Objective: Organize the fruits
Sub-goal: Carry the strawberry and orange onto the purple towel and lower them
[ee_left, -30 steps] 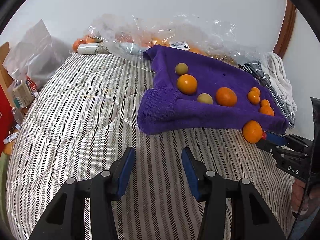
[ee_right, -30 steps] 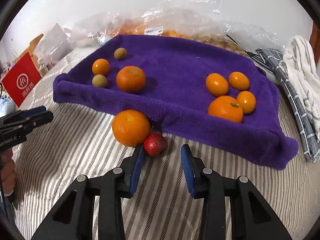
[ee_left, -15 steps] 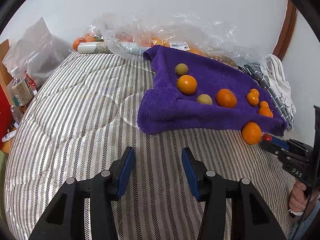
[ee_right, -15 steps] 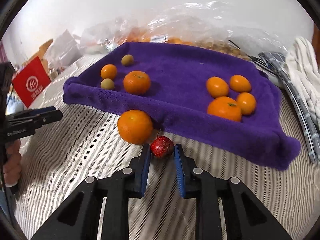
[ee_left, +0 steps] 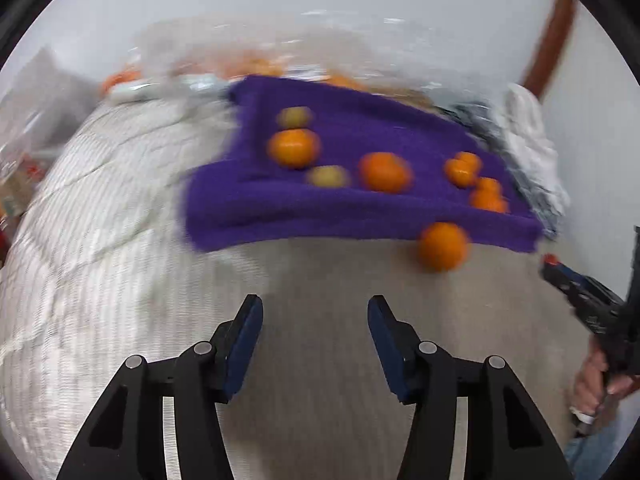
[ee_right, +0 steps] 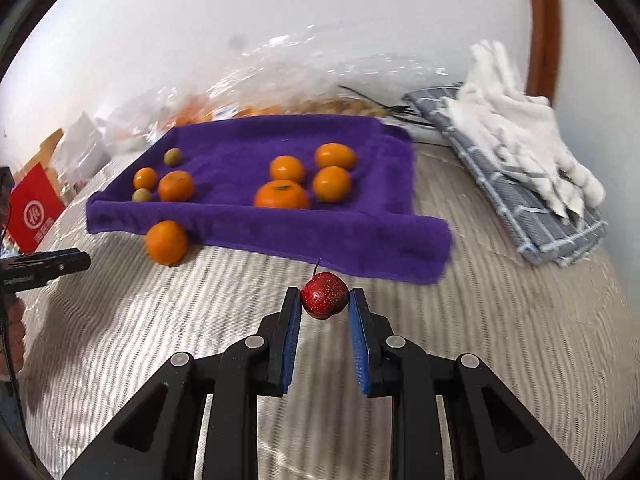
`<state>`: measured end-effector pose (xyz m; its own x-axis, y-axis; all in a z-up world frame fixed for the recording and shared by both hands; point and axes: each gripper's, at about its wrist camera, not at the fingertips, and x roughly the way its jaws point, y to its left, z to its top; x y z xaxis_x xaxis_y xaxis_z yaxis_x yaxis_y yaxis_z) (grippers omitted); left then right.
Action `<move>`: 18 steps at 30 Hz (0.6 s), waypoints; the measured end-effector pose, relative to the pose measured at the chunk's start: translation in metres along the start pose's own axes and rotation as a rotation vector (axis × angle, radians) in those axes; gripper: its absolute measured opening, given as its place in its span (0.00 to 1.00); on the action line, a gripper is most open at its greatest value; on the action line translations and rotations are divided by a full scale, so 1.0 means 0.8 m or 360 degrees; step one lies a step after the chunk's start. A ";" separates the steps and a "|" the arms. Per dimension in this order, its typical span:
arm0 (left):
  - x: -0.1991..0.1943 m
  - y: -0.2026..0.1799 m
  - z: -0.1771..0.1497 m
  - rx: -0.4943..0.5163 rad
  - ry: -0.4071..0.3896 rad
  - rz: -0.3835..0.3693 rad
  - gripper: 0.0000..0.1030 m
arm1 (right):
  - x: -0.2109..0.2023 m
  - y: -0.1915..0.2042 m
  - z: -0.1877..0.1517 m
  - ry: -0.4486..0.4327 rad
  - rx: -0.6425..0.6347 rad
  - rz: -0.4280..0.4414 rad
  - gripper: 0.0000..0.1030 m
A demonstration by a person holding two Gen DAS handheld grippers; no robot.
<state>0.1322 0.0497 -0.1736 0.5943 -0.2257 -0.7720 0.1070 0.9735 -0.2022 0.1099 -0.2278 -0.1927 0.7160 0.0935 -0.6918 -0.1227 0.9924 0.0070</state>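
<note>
My right gripper (ee_right: 325, 294) is shut on a small red fruit (ee_right: 323, 296) with a stem, held just above the striped bedcover in front of the purple towel (ee_right: 256, 226). Several oranges and small green fruits lie on the towel in two groups. One loose orange (ee_right: 166, 242) rests on the cover against the towel's front edge. My left gripper (ee_left: 316, 314) hovers over bare cover with its jaws opening and nothing between them; the left wrist view is blurred. There the loose orange (ee_left: 442, 246) lies ahead to the right, with the right gripper (ee_left: 560, 270) at the far right.
A grey checked cloth (ee_right: 532, 216) with a white towel (ee_right: 516, 120) on it lies right of the purple towel. Clear plastic bags (ee_right: 280, 88) holding more fruit line the wall behind. A red box (ee_right: 34, 208) stands at the left edge. The striped bedcover (ee_right: 520, 340) spreads in front.
The right gripper closed on the red fruit beside the loose orange and carried it off to the right. The left gripper moved, blurring its view, and its jaws widened a little.
</note>
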 end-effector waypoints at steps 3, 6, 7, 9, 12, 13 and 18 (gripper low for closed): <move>0.011 -0.053 0.008 0.0144 -0.0002 -0.0003 0.50 | -0.004 -0.012 -0.001 -0.0006 0.0016 -0.0028 0.23; 0.028 -0.092 0.014 0.0220 0.0009 0.0002 0.51 | -0.009 -0.021 -0.004 -0.0005 0.0021 -0.0069 0.23; 0.032 -0.100 0.016 0.0229 0.0005 0.0011 0.51 | -0.011 -0.024 -0.005 -0.0007 0.0023 -0.0068 0.23; 0.040 -0.114 0.016 0.0225 -0.0023 0.0040 0.52 | -0.017 -0.028 -0.007 -0.0012 0.0012 -0.0079 0.23; 0.058 -0.123 0.022 0.0209 0.0004 0.0091 0.51 | -0.025 -0.031 -0.011 -0.0014 0.0022 -0.0064 0.23; 0.063 -0.124 0.024 0.0206 0.0002 0.0106 0.51 | -0.027 -0.030 -0.012 -0.0016 0.0019 -0.0060 0.23; 0.071 -0.124 0.023 0.0193 -0.0002 0.0125 0.37 | -0.033 -0.029 -0.007 -0.0039 0.0041 -0.0035 0.23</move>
<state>0.1702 -0.0587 -0.1867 0.6055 -0.1484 -0.7819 0.1557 0.9856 -0.0665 0.0898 -0.2534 -0.1787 0.7352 0.0729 -0.6739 -0.0892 0.9960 0.0105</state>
